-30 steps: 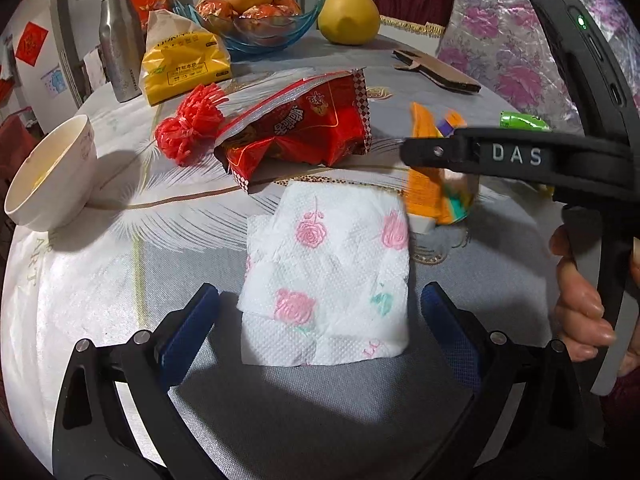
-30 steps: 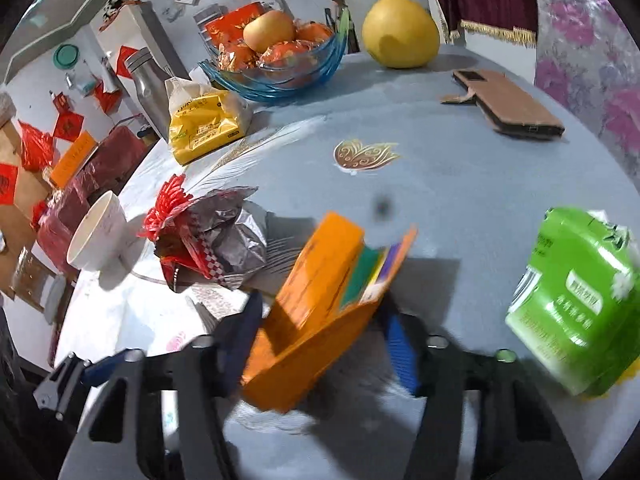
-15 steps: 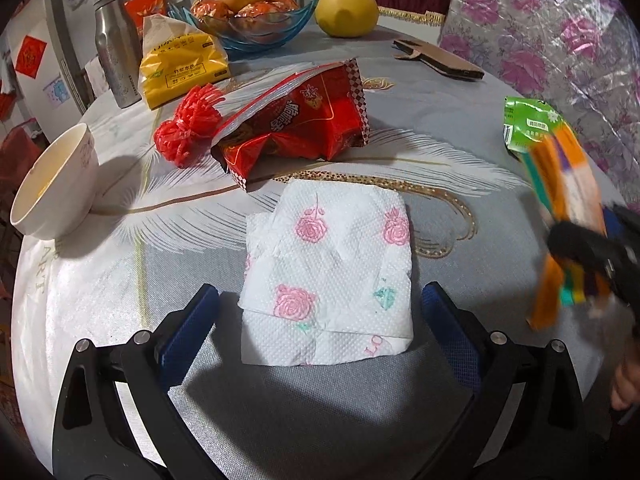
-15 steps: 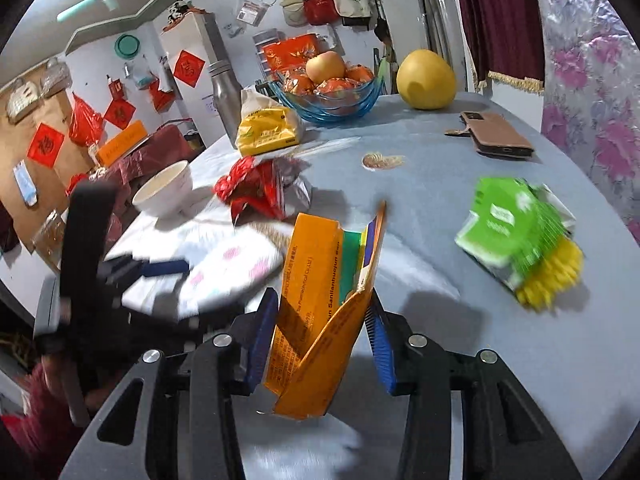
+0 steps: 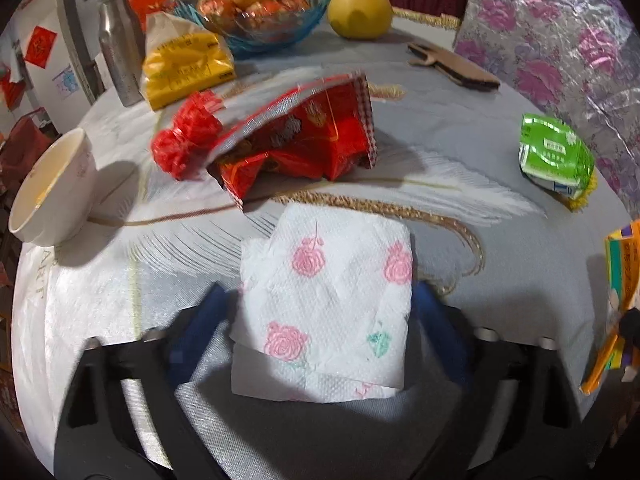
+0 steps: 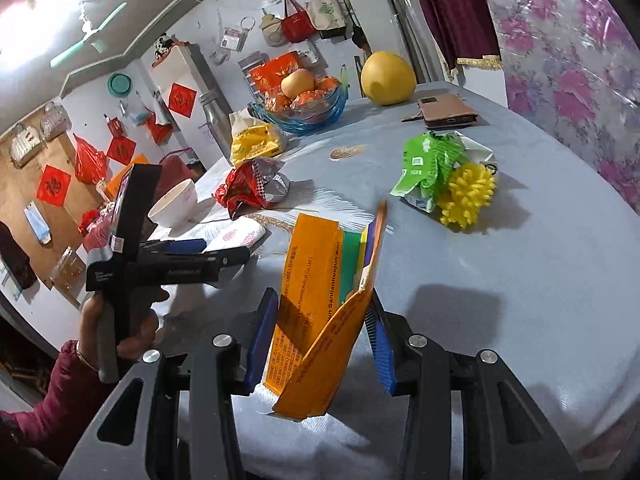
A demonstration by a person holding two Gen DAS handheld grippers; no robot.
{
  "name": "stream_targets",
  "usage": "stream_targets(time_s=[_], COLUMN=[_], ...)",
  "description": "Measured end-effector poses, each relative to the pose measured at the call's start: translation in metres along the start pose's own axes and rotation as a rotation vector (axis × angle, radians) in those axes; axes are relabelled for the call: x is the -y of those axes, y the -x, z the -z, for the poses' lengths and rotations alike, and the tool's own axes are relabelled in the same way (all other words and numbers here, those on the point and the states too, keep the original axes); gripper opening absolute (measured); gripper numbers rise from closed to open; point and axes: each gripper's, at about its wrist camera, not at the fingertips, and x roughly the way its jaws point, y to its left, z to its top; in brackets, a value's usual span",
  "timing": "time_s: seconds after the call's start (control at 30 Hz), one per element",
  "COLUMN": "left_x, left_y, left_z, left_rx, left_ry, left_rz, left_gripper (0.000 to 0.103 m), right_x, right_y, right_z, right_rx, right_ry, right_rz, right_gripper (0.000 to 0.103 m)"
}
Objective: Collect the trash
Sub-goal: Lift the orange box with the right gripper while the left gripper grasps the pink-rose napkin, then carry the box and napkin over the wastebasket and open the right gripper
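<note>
Two grippers are ours: our right gripper (image 6: 320, 340) clamps an orange carton (image 6: 320, 312), flattened and lifted above the table (image 6: 540, 264). Our left gripper (image 5: 320, 320) is closing around a folded floral napkin (image 5: 328, 300) lying flat there, pads not yet pressing. Beyond it lie a red snack bag (image 5: 304, 140) and green wrapper (image 5: 554, 156).

Folded white napkin (image 5: 332, 304), pink rose print: flat on the surface, lying between the pads of my left hand-held gripper (image 5: 320, 320), whose jaws are closing.

Flattened orange carton (image 6: 324, 320), green and purple panels: upright, tilted, pinched in my right hand-held gripper (image 6: 320, 340), lifted off the surface.

Torn red snack bag (image 5: 296, 140), silver inside: crumpled, lying open just beyond the napkin.

Green wrapper (image 5: 554, 156): crumpled, lying well off to the right.
</note>
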Motion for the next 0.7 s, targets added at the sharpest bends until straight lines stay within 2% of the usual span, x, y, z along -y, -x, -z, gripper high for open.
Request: stream_targets(time_s=[0.03, 0.07, 0.13, 0.2, 0.23, 0.33, 0.43, 0.7], left_x=[0.001, 0.002, 0.002, -0.001, -0.002, 0.0, 0.005, 0.027], left_y=[0.002, 0.005, 0.011, 0.015, 0.018, 0.035, 0.056, 0.092], left_z=[0.001, 0.003, 0.006, 0.009, 0.011, 0.017, 0.024, 0.044], left_rx=[0.011, 0.025, 0.042, 0.043, 0.051, 0.11, 0.153, 0.202], left_ry=[-0.004, -0.007, 0.001, 0.029, 0.042, 0.05, 0.051, 0.029], left_rz=[0.004, 0.008, 0.033, 0.102, 0.127, 0.128, 0.167, 0.199], left_gripper=[0.063, 0.056, 0.026, 0.011, 0.011, 0.011, 0.011, 0.011], right_x=[0.0, 0.0, 0.001, 0.001, 0.0, 0.0, -0.001, 0.001], right_y=[0.001, 0.002, 0.004, 0.009, 0.011, 0.019, 0.03, 0.073], right_z=[0.0, 0.001, 0.001, 0.002, 0.002, 0.001, 0.003, 0.015], right_rx=[0.003, 0.005, 0.011, 0.02, 0.024, 0.043, 0.062, 0.118], right_ry=[-0.001, -0.002, 0.001, 0.003, 0.004, 0.007, 0.007, 0.002], right_rz=[-0.004, -0.006, -0.008, -0.009, -0.01, -0.015, -0.018, -0.014], right_gripper=[0.044, 0.044, 0.044, 0.044, 0.044, 0.044, 0.044, 0.044])
